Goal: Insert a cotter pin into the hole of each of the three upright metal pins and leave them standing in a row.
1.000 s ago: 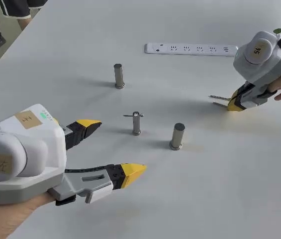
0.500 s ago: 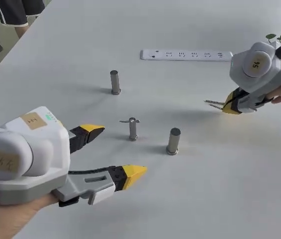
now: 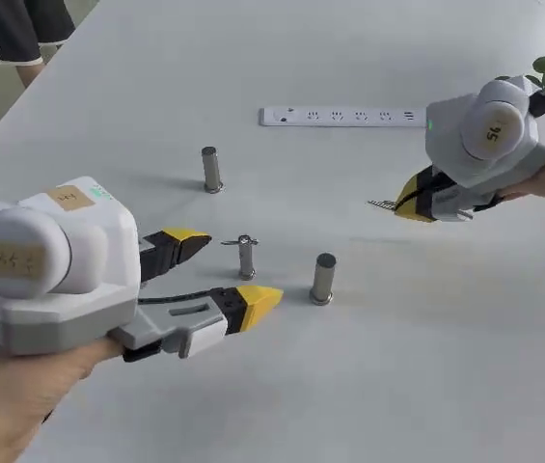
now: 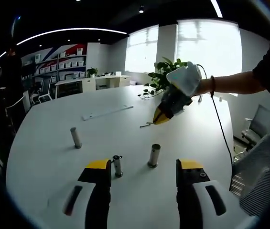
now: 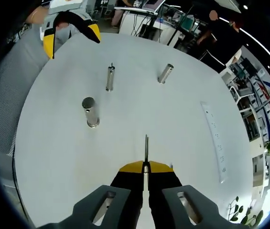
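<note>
— The right gripper (image 3: 405, 206) was clenched on a cotter pin (image 3: 379, 204), out at two o'clock from the pins!
— And the left gripper (image 3: 229, 272) gaped released at eight o'clock of the middle pin (image 3: 246, 260), which had an inserted cotter (image 3: 235, 241) through its top. The far pin (image 3: 212, 170) stood at eleven and the near pin (image 3: 323, 279) at four, both upright.

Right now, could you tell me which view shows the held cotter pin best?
The right gripper view: the cotter pin runs straight from the shut jaws. The head view catches its protruding end; the left gripper view, a sliver.

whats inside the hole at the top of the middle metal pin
A cotter pin passes through it and sticks out sideways. The stretch inside the hole cannot be seen, since the body of the middle metal pin covers it.
</note>
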Demonstrator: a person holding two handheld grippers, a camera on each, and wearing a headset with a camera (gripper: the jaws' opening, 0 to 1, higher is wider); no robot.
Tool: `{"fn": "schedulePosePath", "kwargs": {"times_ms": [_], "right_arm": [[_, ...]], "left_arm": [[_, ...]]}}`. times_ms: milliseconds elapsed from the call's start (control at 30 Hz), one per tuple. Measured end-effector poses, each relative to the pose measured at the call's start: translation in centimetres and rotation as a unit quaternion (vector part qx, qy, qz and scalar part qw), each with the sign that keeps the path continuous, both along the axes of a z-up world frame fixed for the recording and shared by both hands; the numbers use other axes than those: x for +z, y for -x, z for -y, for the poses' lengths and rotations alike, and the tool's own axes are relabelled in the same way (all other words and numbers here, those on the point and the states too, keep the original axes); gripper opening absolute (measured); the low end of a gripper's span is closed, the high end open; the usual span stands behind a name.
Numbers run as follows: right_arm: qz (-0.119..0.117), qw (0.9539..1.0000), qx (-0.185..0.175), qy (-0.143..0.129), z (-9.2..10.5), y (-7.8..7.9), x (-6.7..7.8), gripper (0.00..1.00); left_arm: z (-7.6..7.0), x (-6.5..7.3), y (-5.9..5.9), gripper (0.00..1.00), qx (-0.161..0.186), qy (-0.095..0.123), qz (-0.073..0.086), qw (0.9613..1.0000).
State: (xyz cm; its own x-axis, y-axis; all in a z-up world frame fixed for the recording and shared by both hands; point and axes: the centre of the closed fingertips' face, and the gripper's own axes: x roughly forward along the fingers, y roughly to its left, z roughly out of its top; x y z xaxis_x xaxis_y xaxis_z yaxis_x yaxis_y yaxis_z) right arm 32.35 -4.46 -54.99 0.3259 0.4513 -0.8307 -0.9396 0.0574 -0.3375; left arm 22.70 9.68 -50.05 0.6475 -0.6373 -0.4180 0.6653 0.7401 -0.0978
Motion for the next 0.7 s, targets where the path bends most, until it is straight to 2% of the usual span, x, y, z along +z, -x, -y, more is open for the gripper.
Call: {"fn": "schedulePosePath", "kwargs": {"times_ms": [33,233,433,500,667,700], "right_arm": [[-0.002,1.0000,0.007,-0.003,-0.5,0.5,0.3,0.00],[-0.011,0.9992,0.024,-0.031,-2.5,2.0,1.6,0.00],[-0.008,0.9975,0.051,-0.047,-4.1,3.3,2.8,0.00],[-0.008,0.9965,0.063,-0.055,-4.6,3.2,3.0,0.00],[-0.002,0.9939,0.088,-0.066,-6.0,4.7,4.1,0.00],[-0.004,0.9934,0.093,-0.068,-6.3,5.1,4.2,0.00]], "left_arm": [[0.1,0.0,-0.1,0.52,-0.001,0.003,-0.005,1.0000],[0.9,0.4,-0.5,0.46,-0.012,0.009,-0.011,0.9998],[1.6,0.5,-1.1,0.39,-0.018,0.013,-0.024,0.9995],[1.8,0.7,-1.4,0.37,-0.020,0.014,-0.029,0.9993],[2.2,0.8,-1.7,0.31,-0.023,0.023,-0.046,0.9984],[2.3,0.7,-1.7,0.30,-0.023,0.030,-0.056,0.9977]]}}
